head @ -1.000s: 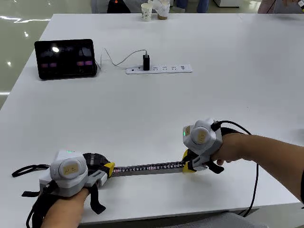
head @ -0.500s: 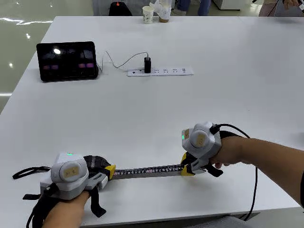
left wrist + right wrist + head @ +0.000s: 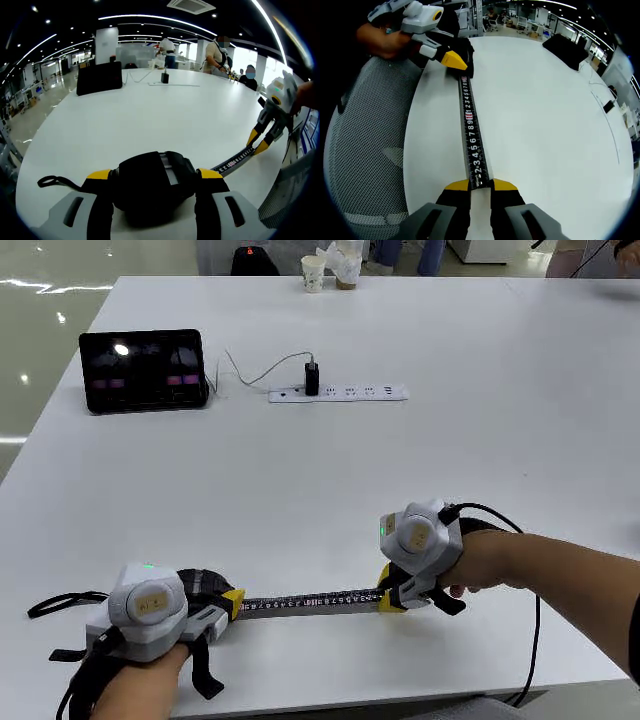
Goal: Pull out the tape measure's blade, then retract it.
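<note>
**Operator:** Where is the tape measure?

**Spotter:** Take the power strip [image 3: 340, 392] on the worktop [image 3: 450, 420] as your mark. The case [image 3: 152, 182] lies well on your side of the strip and off to its left. Your left gripper [image 3: 222, 602] has it. The yellow-tipped jaws stand wide enough to take the black body and press on it from both sides. A black strap [image 3: 55, 602] trails from the case, further left again.

**Operator:** And the blade?

**Spotter:** The blade [image 3: 310, 597] is out, lying flat on the worktop. It runs from the case rightward to a spot on your side of the strip and a little to its right. Your right gripper [image 3: 480, 185] meets it there. In the right gripper view those jaws are drawn narrow, with the end of the blade pinched between the tips and the printed numbers facing up. The hook at the tip is hidden by the jaws, so I can't say how it sits.

**Operator:** Anything else near the mark?

**Spotter:** A black charger [image 3: 312, 376] is plugged into the strip's left end. A dark tablet [image 3: 143, 368] stands to the left of the strip. Paper cups [image 3: 313, 272] stand beyond the strip, at the far edge. All of them are well apart from the blade.
</note>
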Demonstrator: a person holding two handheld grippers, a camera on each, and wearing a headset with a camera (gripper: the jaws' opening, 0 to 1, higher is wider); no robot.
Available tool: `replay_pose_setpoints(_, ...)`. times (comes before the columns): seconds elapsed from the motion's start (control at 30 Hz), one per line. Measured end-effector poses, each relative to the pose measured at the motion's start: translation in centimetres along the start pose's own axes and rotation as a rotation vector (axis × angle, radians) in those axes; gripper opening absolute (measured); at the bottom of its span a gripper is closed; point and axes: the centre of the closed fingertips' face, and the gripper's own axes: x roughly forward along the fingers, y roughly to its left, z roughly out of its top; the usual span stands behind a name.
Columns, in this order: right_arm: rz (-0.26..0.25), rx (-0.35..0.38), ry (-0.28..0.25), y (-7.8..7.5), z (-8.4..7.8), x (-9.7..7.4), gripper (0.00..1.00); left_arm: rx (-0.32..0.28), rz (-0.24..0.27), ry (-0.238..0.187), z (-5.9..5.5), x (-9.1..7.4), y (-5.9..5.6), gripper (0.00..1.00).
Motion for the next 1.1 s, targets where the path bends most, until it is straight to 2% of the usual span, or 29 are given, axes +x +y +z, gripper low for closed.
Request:
replay_pose_setpoints(0.27, 0.006, -0.026, -0.01, 0.1, 0.3, 0.2, 0.11, 0.001, 0.001, -0.001, 0.0, -0.1, 0.0, 0.61)
replay_pose_setpoints(1.1, 0.002, -0.006, -0.006, 0.2, 1.2, 0.5, 0.11, 0.001, 0.001, -0.003, 0.1, -0.1, -0.1, 0.61)
